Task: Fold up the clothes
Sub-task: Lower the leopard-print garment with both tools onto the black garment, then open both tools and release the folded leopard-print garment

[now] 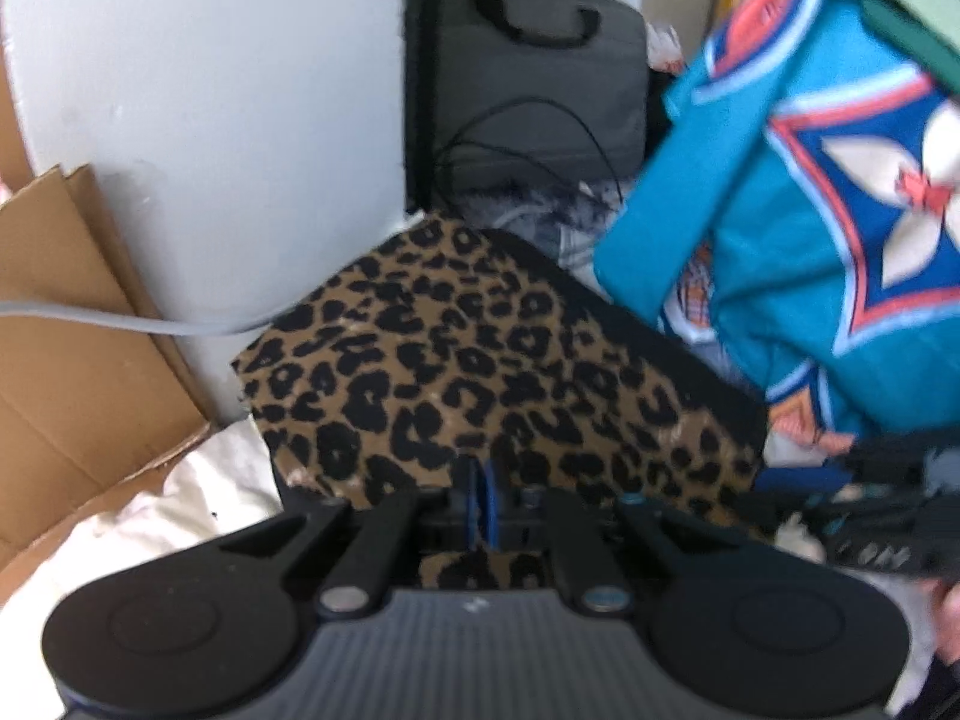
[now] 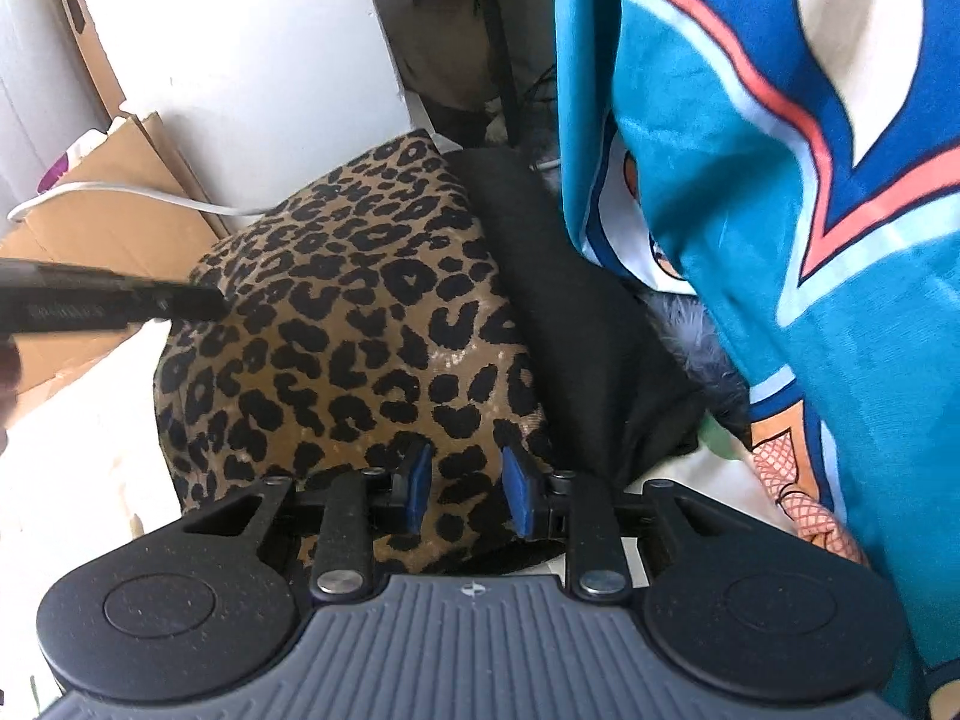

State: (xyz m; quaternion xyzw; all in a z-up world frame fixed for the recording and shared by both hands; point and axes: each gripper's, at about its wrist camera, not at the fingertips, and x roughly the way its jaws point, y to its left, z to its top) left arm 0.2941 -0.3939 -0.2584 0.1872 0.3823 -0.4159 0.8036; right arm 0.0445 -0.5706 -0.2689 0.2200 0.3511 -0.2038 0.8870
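While your left gripper [image 1: 480,498] pinches the leopard-print garment's [image 1: 480,354] near edge and your right gripper [image 2: 465,489] straddles it part-open, folding remains unfinished; the teal garment [image 2: 780,240] at right hangs unfolded.

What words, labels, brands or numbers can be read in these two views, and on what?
None can be read.
Left gripper, right wrist view: pale embossed marking on its black side, too blurred to read.
Right gripper, left wrist view: pale marks on its black body, too blurred.
Teal patterned fabric: shapes only, no lettering.
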